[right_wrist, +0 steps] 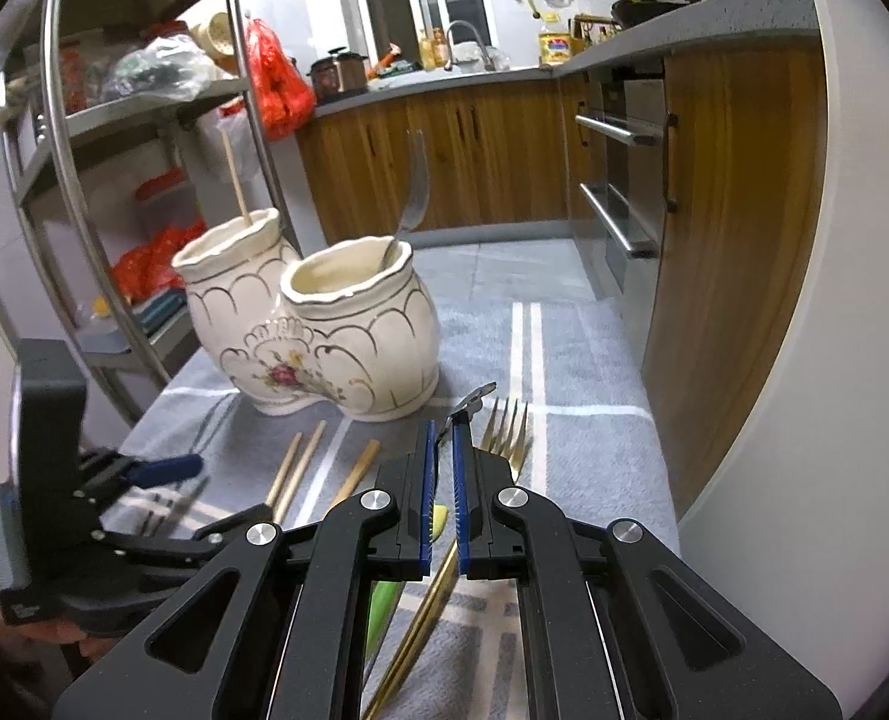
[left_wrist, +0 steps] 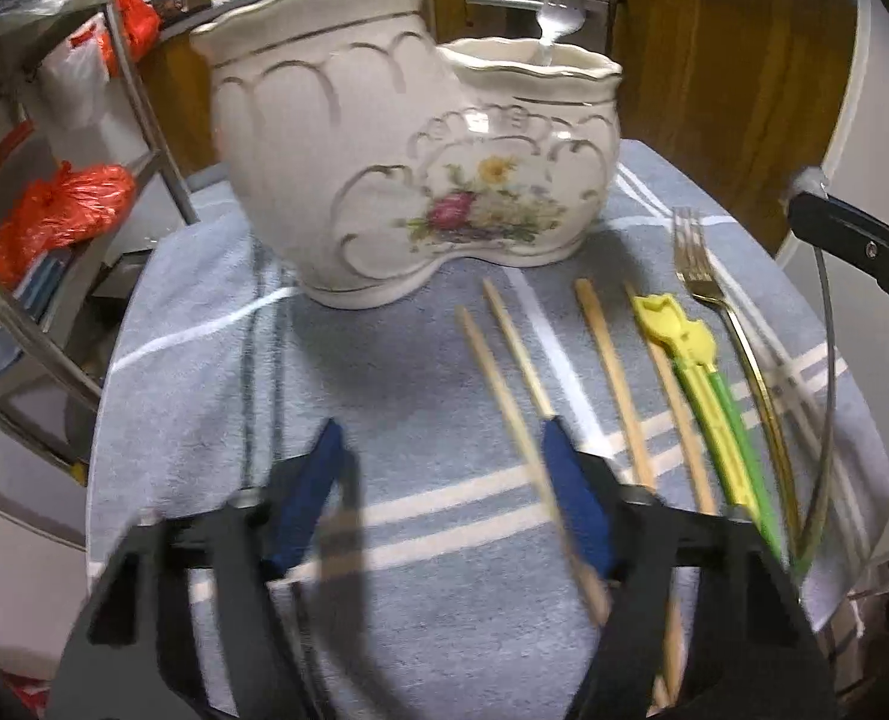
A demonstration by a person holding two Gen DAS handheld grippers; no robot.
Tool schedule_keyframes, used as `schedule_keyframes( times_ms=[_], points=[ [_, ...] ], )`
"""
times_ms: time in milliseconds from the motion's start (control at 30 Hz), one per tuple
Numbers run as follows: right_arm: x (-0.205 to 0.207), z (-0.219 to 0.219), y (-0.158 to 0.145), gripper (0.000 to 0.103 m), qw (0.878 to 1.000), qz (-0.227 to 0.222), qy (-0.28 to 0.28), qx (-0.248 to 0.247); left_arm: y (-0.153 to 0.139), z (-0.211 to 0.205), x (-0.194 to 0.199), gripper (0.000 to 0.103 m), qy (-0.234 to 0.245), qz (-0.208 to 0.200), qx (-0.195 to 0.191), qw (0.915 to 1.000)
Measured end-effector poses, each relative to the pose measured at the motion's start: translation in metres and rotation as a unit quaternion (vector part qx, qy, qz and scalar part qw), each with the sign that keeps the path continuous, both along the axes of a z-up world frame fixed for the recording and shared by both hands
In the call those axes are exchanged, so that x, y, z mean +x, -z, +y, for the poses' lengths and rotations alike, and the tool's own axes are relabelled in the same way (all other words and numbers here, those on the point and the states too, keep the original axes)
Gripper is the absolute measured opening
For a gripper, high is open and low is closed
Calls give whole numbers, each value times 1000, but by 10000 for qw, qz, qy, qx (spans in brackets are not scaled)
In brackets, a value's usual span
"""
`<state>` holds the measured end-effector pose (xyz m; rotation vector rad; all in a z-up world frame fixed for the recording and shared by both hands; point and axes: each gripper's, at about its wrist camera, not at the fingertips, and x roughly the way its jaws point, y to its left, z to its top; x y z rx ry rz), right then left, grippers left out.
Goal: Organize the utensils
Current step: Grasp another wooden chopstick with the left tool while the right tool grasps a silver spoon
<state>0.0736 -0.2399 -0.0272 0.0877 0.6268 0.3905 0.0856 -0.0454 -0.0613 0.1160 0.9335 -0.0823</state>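
The left gripper (left_wrist: 441, 429) tilts steeply down over the tabletop. Its blue-padded fingers (left_wrist: 318, 498) stand released, partly apart, with only cloth between them. One wooden chopstick (left_wrist: 528, 462) runs slantwise across its right finger; blur hides whether they touch. The right gripper (right_wrist: 443, 426) points down at a shallower angle. Its fingers are clenched on a slim metal utensil (right_wrist: 474, 399), seen edge-on, whose end pokes out just past the fingertips; its kind cannot be told.

Beneath the right fingers lie a gold fork (right_wrist: 507, 432) and green-and-yellow training chopsticks (left_wrist: 702, 396). More bare wooden chopsticks (left_wrist: 612, 372) lie side by side just right of the left fingers. All of these rest on a blue-grey towel with white stripes (left_wrist: 216, 420) that covers the tabletop.

Straight ahead of the left fingers, and ahead and left of the right ones, stands a cream boot-shaped ceramic holder (left_wrist: 384, 180) with gold trim and a flower print. Its tall compartment holds one upright chopstick (right_wrist: 234, 174). Its low compartment holds a silver fork (left_wrist: 558, 12).

Farther off, left of the holder, a steel rack (right_wrist: 72, 138) carries red plastic bags (right_wrist: 276, 84). Behind run wooden cabinets (right_wrist: 492, 150), an oven front (right_wrist: 624, 180) and a grey counter with a sink tap (right_wrist: 468, 36).
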Motion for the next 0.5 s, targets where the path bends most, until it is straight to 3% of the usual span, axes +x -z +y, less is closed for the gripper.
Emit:
schedule_keyframes(
  times_ms=[100, 233, 500],
  points=[
    [-4, 0, -5, 6, 9999, -131, -78, 69, -2, -6, 3, 25, 132, 21, -1, 9999],
    [-11, 1, -14, 5, 9993, -298, -171, 161, -2, -2, 8, 9, 124, 62, -77, 9999],
    [-25, 3, -35, 4, 9971, -657, -253, 289, -10, 25, 2, 4, 290, -86, -333, 9990]
  ],
)
